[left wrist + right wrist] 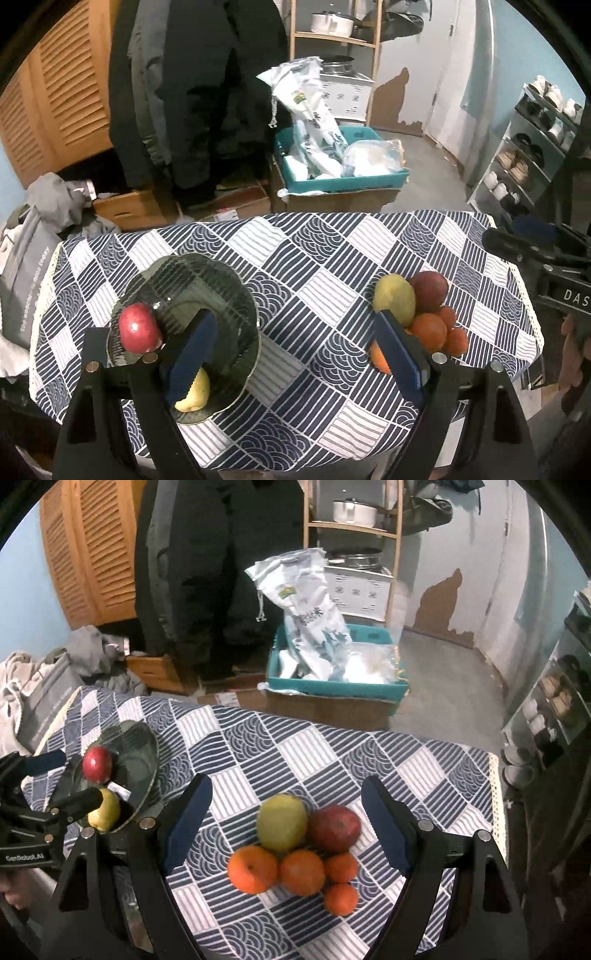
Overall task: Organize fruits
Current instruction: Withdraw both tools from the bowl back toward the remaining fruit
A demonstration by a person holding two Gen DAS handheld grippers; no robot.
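Right wrist: right gripper (286, 821) wide open, empty; left gripper (295, 345) likewise.

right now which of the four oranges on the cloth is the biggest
The orange at the left end of the pile, just below the yellow-green fruit. It is clearly larger than the two small ones on the right.

A lived-in home room: shoe rack (532, 147), hanging coats (192, 92), pot shelf (354, 517), cloth-covered table (314, 753).
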